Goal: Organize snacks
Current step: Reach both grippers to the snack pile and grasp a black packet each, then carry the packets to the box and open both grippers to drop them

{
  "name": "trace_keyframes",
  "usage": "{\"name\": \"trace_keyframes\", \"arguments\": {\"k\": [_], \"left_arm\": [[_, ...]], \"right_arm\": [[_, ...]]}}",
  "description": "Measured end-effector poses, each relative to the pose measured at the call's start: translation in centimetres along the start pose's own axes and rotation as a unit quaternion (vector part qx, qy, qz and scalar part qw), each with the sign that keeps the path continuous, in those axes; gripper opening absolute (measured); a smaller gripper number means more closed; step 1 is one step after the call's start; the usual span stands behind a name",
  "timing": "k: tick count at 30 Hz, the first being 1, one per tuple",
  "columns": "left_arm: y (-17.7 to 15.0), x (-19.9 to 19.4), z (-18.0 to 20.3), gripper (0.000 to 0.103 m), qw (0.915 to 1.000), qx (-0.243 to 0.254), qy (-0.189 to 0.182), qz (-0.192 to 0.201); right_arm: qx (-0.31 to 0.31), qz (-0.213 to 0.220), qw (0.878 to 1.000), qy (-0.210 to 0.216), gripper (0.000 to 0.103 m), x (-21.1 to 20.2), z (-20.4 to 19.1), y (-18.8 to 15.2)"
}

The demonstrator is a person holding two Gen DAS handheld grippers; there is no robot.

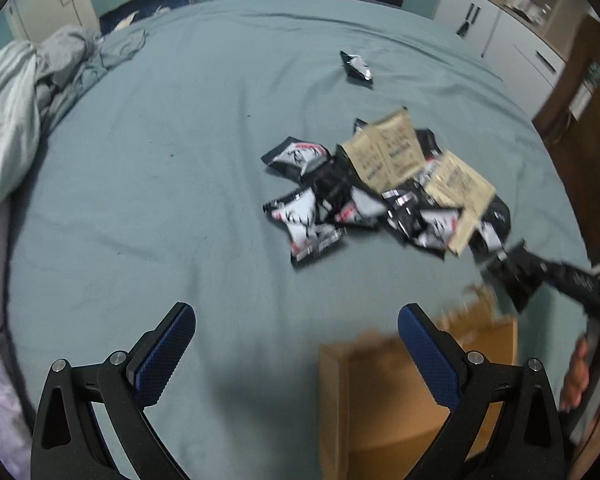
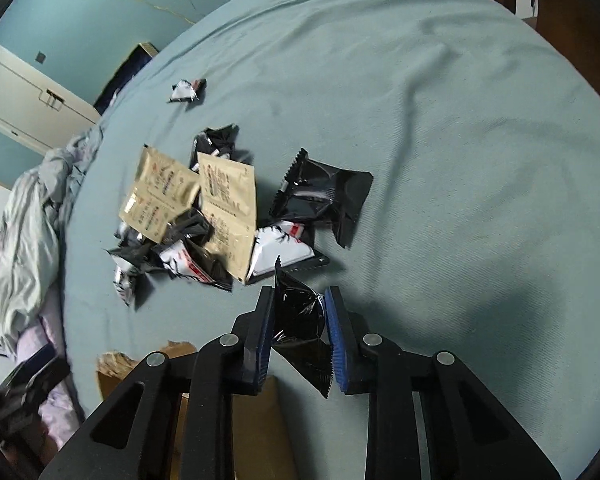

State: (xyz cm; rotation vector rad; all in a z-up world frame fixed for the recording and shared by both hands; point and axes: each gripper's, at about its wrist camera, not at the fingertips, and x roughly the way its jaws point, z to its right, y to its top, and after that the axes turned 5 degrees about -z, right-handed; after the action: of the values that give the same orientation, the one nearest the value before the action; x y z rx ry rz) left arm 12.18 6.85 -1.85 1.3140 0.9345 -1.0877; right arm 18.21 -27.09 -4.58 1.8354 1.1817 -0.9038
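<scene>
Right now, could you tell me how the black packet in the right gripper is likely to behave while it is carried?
The black packet is probably light and floppy: its film creases between the right gripper's pads. The glossy film may be slippery. Its free lower corner hangs unsupported, so it will likely swing.

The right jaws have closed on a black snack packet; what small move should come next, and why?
Probably carry the black packet over the open cardboard box and release it. The right gripper already pinches it, and the box sits just beside it.
</scene>
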Motion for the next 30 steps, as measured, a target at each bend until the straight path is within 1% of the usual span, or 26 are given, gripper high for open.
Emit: {"name": "trace_keyframes", "arguments": {"k": [2, 5, 7, 11, 13, 14, 15, 17, 19, 20, 22, 23, 25, 26, 27, 28, 30], "left_arm": [[1.4, 1.2, -0.3, 0.103, 1.0000, -0.003, -0.001, -0.003], [3.4, 3.2, -0.3, 0.103, 0.9998, 0.001, 0.016, -0.007], [4.5, 4.6, -0.5, 0.103, 0.9997, -0.006, 0.022, -0.012], [5.7, 7.2, -0.9, 0.103, 0.9993, -0.020, 0.007, -0.032], [6.1, 8.4, -0.8, 0.103, 0.9988, -0.016, 0.017, -0.042], [6.2, 8.8, -0.7, 0.101, 0.9987, -0.013, 0.021, -0.045], [6.3, 9.3, -0.6, 0.097, 0.9985, -0.010, 0.024, -0.048], [6.4, 10.2, -0.5, 0.094, 0.9981, -0.007, 0.022, -0.058], [6.6, 10.9, -0.5, 0.094, 0.9974, -0.007, 0.032, -0.064], [6.7, 11.1, -0.5, 0.092, 0.9970, -0.007, 0.039, -0.067], [6.9, 11.6, -0.5, 0.086, 0.9968, -0.009, 0.035, -0.071], [7.0, 11.7, -0.6, 0.078, 0.9967, -0.011, 0.032, -0.073], [7.0, 11.7, -0.5, 0.072, 0.9968, -0.012, 0.040, -0.069], [6.9, 11.5, -0.4, 0.059, 0.9969, -0.010, 0.042, -0.066], [6.7, 11.2, -0.2, 0.050, 0.9970, -0.008, 0.042, -0.065], [6.6, 10.9, -0.1, 0.050, 0.9970, -0.008, 0.042, -0.065], [6.7, 10.5, 0.1, 0.048, 0.9971, -0.014, 0.028, -0.070]], "right_arm": [[0.000, 0.014, 1.000, 0.010, 0.022, -0.6, -0.1, 0.3], [-0.004, 0.038, 0.999, 0.027, 0.022, -2.1, -0.2, 0.2], [-0.010, 0.052, 0.998, 0.041, 0.022, -3.0, -0.3, -0.2], [-0.022, 0.070, 0.994, 0.086, 0.022, -4.3, -0.5, -1.0], [-0.031, 0.078, 0.992, 0.091, 0.022, -4.6, -0.6, -1.2], [-0.034, 0.081, 0.992, 0.095, 0.022, -4.7, -0.6, -1.3], [-0.037, 0.084, 0.991, 0.099, 0.022, -4.7, -0.7, -1.5], [-0.043, 0.086, 0.990, 0.103, 0.022, -4.7, -0.8, -1.7], [-0.047, 0.088, 0.990, 0.099, 0.022, -4.5, -1.0, -1.7], [-0.051, 0.090, 0.990, 0.095, 0.022, -4.4, -1.1, -1.9], [-0.060, 0.096, 0.989, 0.091, 0.022, -4.7, -1.4, -2.2], [-0.064, 0.100, 0.989, 0.089, 0.022, -5.0, -1.7, -2.2], [-0.072, 0.106, 0.988, 0.081, 0.022, -5.2, -2.1, -2.5], [-0.076, 0.109, 0.988, 0.077, 0.022, -5.2, -2.2, -2.7], [-0.078, 0.110, 0.988, 0.076, 0.022, -5.3, -2.3, -2.9], [-0.079, 0.111, 0.988, 0.074, 0.022, -5.3, -2.3, -3.2], [-0.081, 0.110, 0.988, 0.068, 0.022, -5.3, -2.4, -3.6]]}}
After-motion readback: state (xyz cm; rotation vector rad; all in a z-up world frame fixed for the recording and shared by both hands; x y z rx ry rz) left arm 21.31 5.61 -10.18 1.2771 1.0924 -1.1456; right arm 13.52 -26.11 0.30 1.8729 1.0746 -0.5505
